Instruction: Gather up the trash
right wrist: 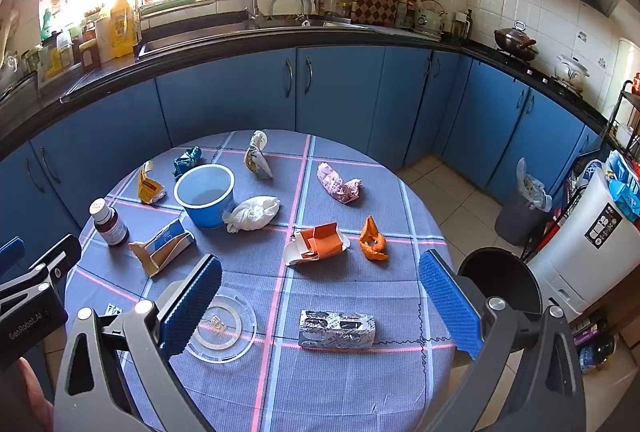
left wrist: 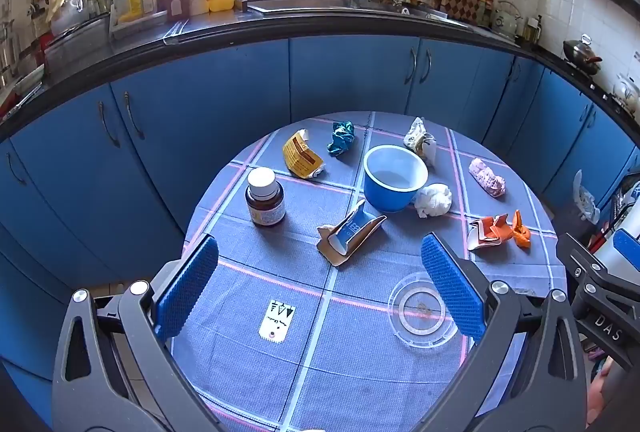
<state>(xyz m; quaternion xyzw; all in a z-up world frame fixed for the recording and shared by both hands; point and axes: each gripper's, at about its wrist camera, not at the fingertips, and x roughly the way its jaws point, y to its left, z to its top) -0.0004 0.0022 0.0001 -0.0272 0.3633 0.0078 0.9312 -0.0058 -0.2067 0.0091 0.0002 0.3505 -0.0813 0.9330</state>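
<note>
1. Left of the blue bowl (right wrist: 205, 195) stands the brown medicine bottle (right wrist: 111, 223); likely rigid and slick, best gripped across its body.
2. Just in front and left of the bowl lies the torn blue carton (right wrist: 163, 246); light, crushable, best pinched on a raised flap.
3. The bowl looks empty.
4. Touching the bowl's right side, the white tissue wad (right wrist: 253, 212) is soft, so any pinch should work.
5. Right of the bowl, the orange box (right wrist: 317, 243) and orange wrapper (right wrist: 373, 241) look feather-light.
6. Far right of the bowl, beside the desk (right wrist: 360, 384), the black bin (right wrist: 501, 280) shows only a dark interior.
7. The left gripper (left wrist: 320, 290) and right gripper (right wrist: 320, 306) hover with fingers spread wide, holding nothing.
</note>
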